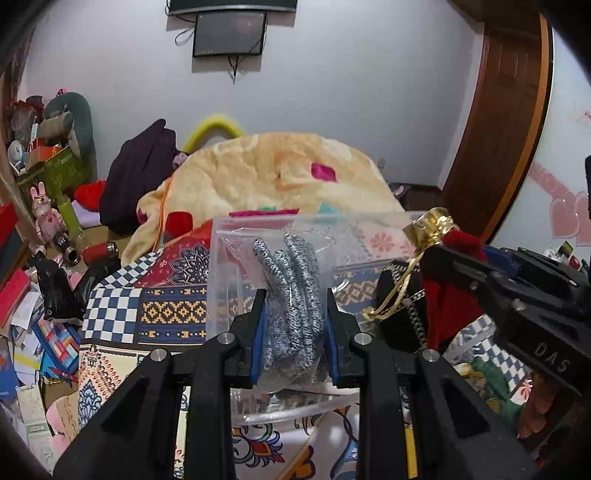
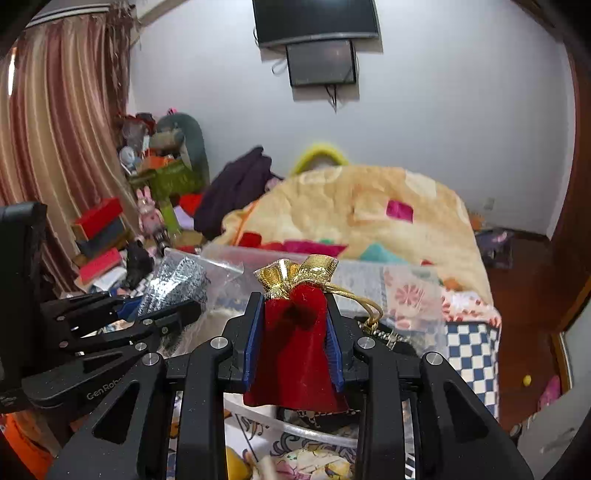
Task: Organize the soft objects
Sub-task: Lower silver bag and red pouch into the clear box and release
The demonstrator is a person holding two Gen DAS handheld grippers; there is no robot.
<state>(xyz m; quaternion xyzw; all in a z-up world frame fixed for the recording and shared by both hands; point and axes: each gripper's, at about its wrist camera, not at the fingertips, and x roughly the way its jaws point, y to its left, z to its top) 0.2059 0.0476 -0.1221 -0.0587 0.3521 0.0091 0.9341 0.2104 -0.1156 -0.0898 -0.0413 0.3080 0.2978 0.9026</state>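
- Between your left gripper's (image 1: 295, 325) blue pads sits a clear plastic bag (image 1: 236, 266) holding grey knit gloves (image 1: 291, 291); the jaws are drawn in narrow and clamp the gloves through the plastic, with the glove fingers standing up past the fingertips
- Between your right gripper's (image 2: 295, 332) pads hangs a red velvet pouch (image 2: 295, 354); the jaws are pressed against its sides, its gold top (image 2: 299, 271) rises above the fingertips, and a gold drawstring (image 2: 364, 302) loops off to the right
- Just right of your left claw, in its own view, the right gripper (image 1: 517, 295) reaches in with the same red pouch; the two claws are near each other, side by side
- Below and just beyond both claws lies a clear plastic bin (image 2: 406, 291); its rim crosses under the pouch
- Under all this spreads a patterned blanket (image 1: 122, 314) with blue-and-white checks
- Farther ahead rises a cream quilt (image 1: 266, 173) with coloured patches; left of it sits a dark garment (image 1: 136, 173)
- Farthest, on the white wall, hangs a dark screen (image 1: 229, 35)
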